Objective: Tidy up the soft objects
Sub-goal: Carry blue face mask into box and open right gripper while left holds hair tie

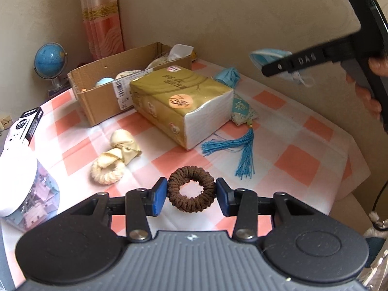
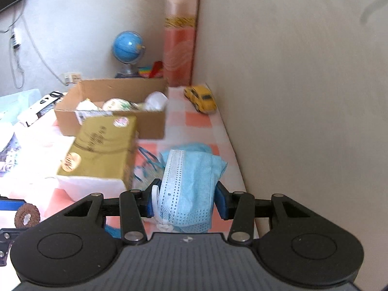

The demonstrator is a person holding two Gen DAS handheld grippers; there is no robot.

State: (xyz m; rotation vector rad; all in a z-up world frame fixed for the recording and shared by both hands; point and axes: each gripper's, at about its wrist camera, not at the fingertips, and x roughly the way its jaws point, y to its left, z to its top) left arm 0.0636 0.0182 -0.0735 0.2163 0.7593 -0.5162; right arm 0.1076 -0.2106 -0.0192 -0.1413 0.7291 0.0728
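My left gripper (image 1: 191, 196) is shut on a brown scrunchie (image 1: 191, 195), held just above the checked tablecloth. My right gripper (image 2: 185, 200) is shut on a folded blue face mask (image 2: 191, 186); in the left wrist view it hangs in the air at the upper right with the mask (image 1: 269, 57). An open cardboard box (image 1: 106, 97) with soft items inside stands at the back left. A cream scrunchie (image 1: 108, 169) with a cream cloth lies left of centre. A second blue mask (image 1: 228, 75) and a sachet with a blue tassel (image 1: 243, 150) lie by a gold tissue pack (image 1: 179, 101).
A blue globe (image 1: 49, 59) stands behind the box. A white round tin (image 1: 26, 186) and a black-and-white carton (image 1: 24, 126) sit at the left. A yellow toy car (image 2: 201, 98) is by the wall. The wall runs close along the table's right side.
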